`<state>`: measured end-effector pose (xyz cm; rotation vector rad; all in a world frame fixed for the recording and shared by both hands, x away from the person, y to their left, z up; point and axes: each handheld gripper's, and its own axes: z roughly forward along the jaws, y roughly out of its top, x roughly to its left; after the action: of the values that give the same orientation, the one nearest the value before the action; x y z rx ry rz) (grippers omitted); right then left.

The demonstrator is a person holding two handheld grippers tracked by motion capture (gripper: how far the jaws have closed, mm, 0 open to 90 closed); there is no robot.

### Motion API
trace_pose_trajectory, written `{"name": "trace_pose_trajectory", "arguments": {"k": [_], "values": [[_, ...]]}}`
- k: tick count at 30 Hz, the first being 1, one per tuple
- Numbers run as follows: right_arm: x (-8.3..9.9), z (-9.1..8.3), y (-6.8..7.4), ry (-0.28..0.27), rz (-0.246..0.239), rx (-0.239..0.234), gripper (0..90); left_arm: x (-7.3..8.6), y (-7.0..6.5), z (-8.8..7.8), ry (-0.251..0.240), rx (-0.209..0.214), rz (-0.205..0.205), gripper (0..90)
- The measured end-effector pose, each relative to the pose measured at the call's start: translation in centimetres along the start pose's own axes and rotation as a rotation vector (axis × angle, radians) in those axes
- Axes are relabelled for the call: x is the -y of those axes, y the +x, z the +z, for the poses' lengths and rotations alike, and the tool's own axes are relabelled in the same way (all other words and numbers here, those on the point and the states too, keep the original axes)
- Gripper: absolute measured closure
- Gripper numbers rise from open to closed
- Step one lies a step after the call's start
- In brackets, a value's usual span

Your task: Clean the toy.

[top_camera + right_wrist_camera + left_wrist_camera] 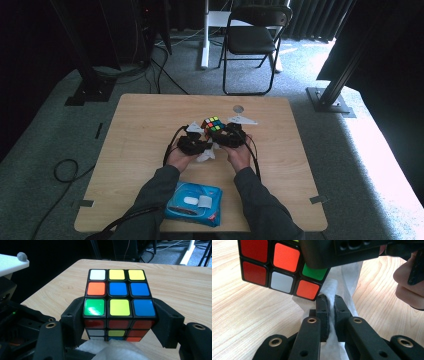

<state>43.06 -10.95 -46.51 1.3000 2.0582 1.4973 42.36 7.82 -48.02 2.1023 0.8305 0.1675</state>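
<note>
At a light wooden table [150, 130], a person works with a gripper in each hand over a colour puzzle cube [119, 302]. The right gripper [119, 322] clamps the cube between its two black jaws, one pressed to each side of the cube's lower layers, so that the cube sits squarely in the grip with its top face turned up toward that gripper's camera. The top face shows white, yellow, orange, blue and green tiles; the face nearest the camera shows red, white, yellow and orange.

The left gripper [331, 312] is pinched tight on a white wipe [342, 277], whose folds stand up between its two closed jaws and rise just behind and beside the cube's lower corner. In the left gripper view the cube [279, 267] hangs just above and to the left of the pinched wipe, close to it; whether the wipe touches the cube there cannot be told.

Seen from the high view, both grippers meet near the middle of the table, left gripper [194, 145] beside right gripper [231, 136], the cube [212, 123] at their far side. A blue pack of wipes [194, 203] lies near the table's front edge, between the person's forearms.
</note>
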Motion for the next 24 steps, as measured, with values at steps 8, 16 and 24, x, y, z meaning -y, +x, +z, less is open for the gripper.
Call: {"name": "trace_pose_trajectory", "arguments": {"k": [8,16,24], "values": [[-0.1,-0.3,-0.1,-0.002,0.000,-0.004,34.3,0.4,1.0,-0.3,-0.010,-0.020,-0.044,85.7],[-0.1,-0.3,0.2,-0.004,-0.004,-0.018,34.3,0.5,1.6,-0.5,-0.034,-0.034,-0.087,85.7],[-0.1,-0.4,0.2,-0.003,0.012,-0.043,34.3,0.5,2.5,-1.2,-0.066,-0.070,-0.123,85.7]]}}
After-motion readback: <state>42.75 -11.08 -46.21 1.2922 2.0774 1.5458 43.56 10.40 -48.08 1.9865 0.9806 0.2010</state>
